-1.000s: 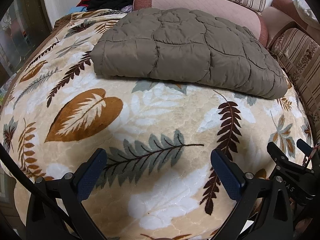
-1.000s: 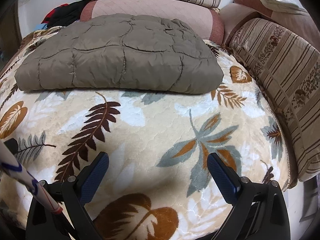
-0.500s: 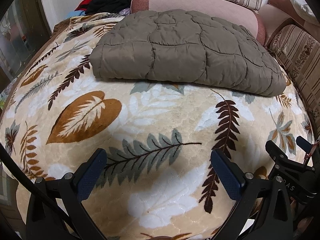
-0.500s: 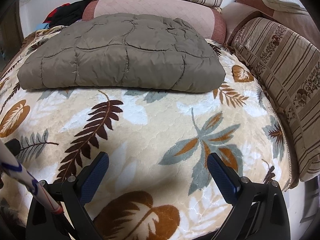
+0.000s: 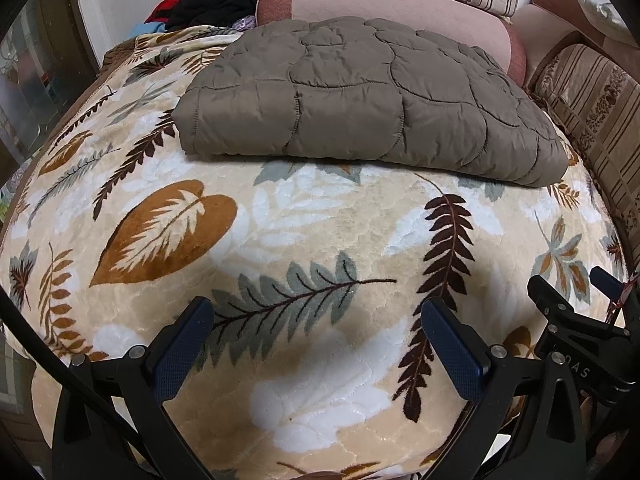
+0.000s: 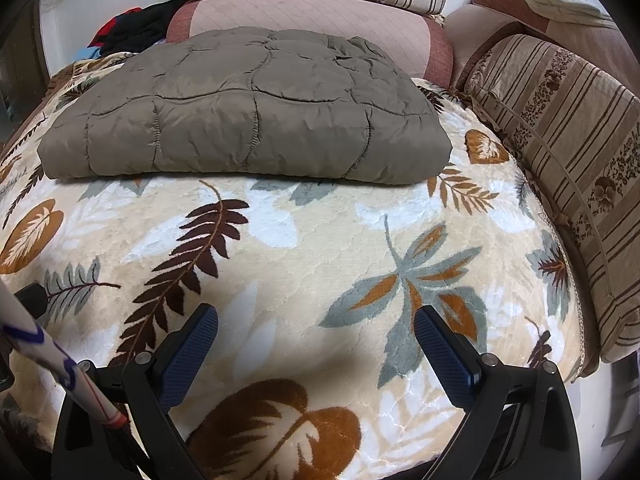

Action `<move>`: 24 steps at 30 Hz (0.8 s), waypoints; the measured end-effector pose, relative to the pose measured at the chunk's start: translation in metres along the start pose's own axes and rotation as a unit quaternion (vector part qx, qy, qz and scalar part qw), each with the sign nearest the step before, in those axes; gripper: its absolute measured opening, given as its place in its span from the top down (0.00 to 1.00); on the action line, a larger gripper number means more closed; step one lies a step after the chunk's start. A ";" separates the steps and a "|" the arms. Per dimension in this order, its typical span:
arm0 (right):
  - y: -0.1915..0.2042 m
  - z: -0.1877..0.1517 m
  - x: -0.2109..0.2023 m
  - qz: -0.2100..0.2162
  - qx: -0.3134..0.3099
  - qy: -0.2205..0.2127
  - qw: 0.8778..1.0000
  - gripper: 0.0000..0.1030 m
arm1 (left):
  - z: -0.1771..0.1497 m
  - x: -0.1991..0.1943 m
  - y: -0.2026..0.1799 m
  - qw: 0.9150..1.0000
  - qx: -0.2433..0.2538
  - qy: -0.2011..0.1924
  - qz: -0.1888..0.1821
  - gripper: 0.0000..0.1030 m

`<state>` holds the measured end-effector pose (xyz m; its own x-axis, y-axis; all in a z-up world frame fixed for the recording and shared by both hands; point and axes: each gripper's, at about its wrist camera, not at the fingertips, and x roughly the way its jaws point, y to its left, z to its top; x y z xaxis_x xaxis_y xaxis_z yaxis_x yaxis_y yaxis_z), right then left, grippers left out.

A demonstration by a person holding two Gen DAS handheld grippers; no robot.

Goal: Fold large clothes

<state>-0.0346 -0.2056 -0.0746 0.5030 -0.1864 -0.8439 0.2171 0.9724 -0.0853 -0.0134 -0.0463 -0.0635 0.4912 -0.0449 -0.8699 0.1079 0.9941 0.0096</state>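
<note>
A grey-brown quilted puffer garment (image 5: pixel 360 100) lies folded into a thick rectangle on the far half of the leaf-patterned blanket (image 5: pixel 304 232); it also shows in the right wrist view (image 6: pixel 248 112). My left gripper (image 5: pixel 316 320) is open and empty above the blanket's near part, well short of the garment. My right gripper (image 6: pixel 316 324) is open and empty too, also over the near part of the blanket (image 6: pixel 320 240). The right gripper's body shows at the right edge of the left wrist view (image 5: pixel 580 328).
Pink and striped cushions (image 6: pixel 320 12) line the back. Striped cushions (image 6: pixel 568 152) run along the right side. A pile of dark and red clothes (image 5: pixel 208 4) lies at the back left. A white rod (image 6: pixel 52 364) crosses the right wrist view's lower left.
Both grippers have edged a little forward toward the folded garment, which sits slightly lower and larger in both views. Both stay open.
</note>
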 end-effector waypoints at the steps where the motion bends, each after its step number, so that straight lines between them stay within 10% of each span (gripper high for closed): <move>1: -0.001 0.000 0.000 0.000 0.000 0.000 1.000 0.03 | 0.000 0.000 0.000 1.000 0.000 0.001 0.000 0.00; 24: -0.005 -0.002 0.001 0.008 0.005 -0.006 1.000 0.03 | -0.007 0.009 -0.006 1.000 0.015 0.017 0.008 0.00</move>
<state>-0.0367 -0.2106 -0.0756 0.5171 -0.1718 -0.8385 0.2168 0.9740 -0.0659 -0.0155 -0.0517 -0.0745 0.4632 -0.0258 -0.8859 0.1261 0.9913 0.0371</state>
